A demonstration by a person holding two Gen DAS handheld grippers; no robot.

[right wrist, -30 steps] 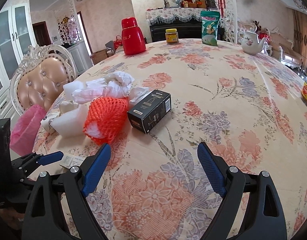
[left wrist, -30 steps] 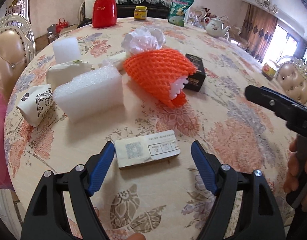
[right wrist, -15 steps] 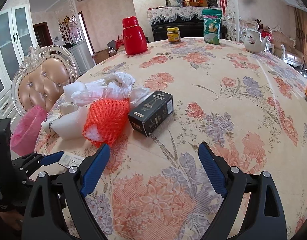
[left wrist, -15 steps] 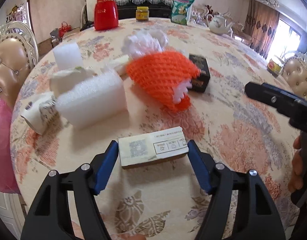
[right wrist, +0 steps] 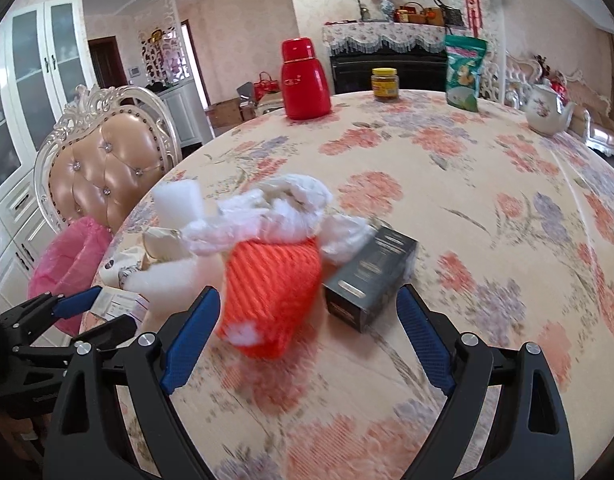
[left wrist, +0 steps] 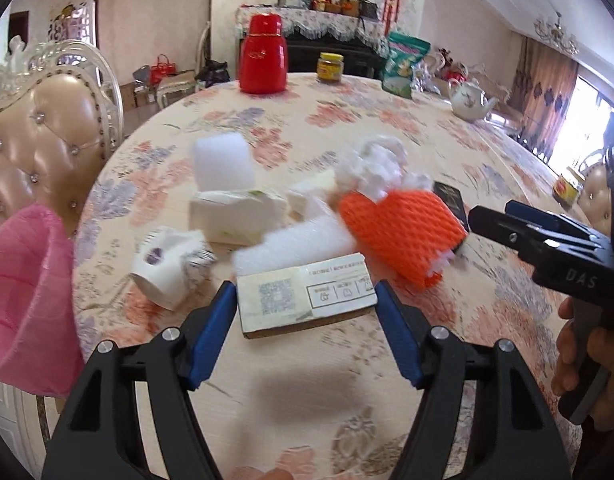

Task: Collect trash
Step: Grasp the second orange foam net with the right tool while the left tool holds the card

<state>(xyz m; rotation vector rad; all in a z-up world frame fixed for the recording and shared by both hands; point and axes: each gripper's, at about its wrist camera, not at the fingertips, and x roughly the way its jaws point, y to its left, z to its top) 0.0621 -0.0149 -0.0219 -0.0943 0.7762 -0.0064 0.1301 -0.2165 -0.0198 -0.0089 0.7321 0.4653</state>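
Note:
My left gripper is shut on a flat white carton with a printed code and holds it lifted above the table; its shadow lies below. Behind it lie white foam blocks, a crumpled paper cup, a white tissue pack and an orange foam net. My right gripper is open and empty, its fingers either side of the orange net and a black box, short of both. A pink-lined bin stands at the table's left edge.
A red thermos, a jar, a green snack bag and a white teapot stand at the far side of the round floral table. A padded chair stands at the left.
My left gripper closed on the white carton and lifted it off the table. My right gripper moved left and forward toward the orange net and black box, still open.

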